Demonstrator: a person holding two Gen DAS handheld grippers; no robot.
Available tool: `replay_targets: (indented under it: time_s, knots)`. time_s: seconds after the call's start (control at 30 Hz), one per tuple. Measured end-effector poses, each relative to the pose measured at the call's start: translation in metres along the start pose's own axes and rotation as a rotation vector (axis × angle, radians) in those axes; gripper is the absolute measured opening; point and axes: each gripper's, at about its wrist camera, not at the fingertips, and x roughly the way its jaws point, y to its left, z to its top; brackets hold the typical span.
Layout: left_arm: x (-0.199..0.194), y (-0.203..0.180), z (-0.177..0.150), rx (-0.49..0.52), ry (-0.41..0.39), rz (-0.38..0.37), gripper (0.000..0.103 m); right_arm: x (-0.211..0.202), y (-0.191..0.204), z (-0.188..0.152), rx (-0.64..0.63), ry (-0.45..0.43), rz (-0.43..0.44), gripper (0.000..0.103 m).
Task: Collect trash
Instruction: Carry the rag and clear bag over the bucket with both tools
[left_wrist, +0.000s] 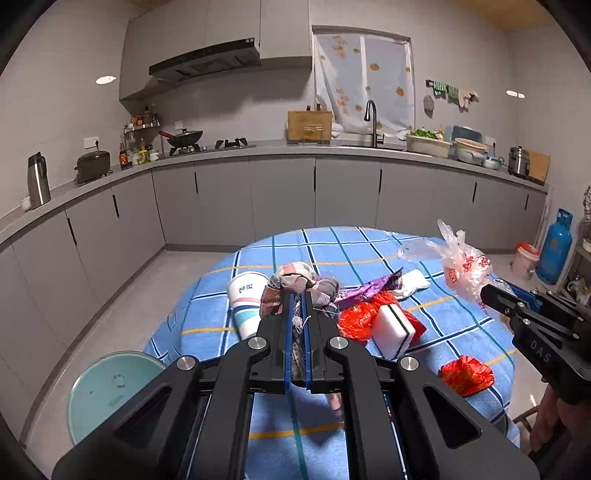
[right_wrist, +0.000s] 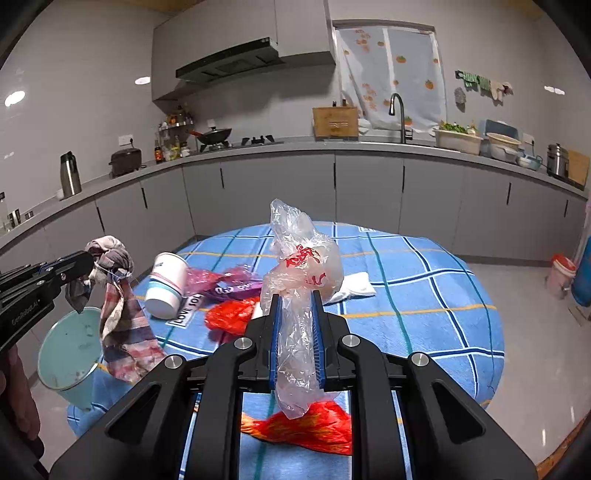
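Note:
My left gripper (left_wrist: 299, 297) is shut on a striped rag (left_wrist: 295, 280), which bunches above the fingertips. In the right wrist view that left gripper (right_wrist: 88, 260) holds the rag (right_wrist: 118, 325) hanging over the table's left edge, just above a teal bin (right_wrist: 70, 350). My right gripper (right_wrist: 296, 295) is shut on a clear plastic bag with red print (right_wrist: 306, 254), lifted off the table. From the left wrist view the right gripper (left_wrist: 489, 291) carries that bag (left_wrist: 465, 266) at the far right. The teal bin (left_wrist: 110, 391) stands on the floor, left of the table.
A round table with a blue plaid cloth (left_wrist: 332, 251) holds a tipped paper cup (left_wrist: 245, 299), a purple wrapper (left_wrist: 369, 290), red plastic bags (left_wrist: 356, 319), a white sponge (left_wrist: 393, 332) and a white wad (left_wrist: 413, 282). Grey kitchen cabinets run behind. A blue gas cylinder (left_wrist: 557, 247) stands at right.

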Motion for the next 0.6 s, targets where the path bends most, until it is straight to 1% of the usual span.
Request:
replay_targets:
  time_s: [0.6]
  knots:
    - [-0.051,0.04,-0.008,-0.041,-0.032,0.083,0.005,-0.022,0.057,0.001,-0.06,-0.036,0.13,0.016]
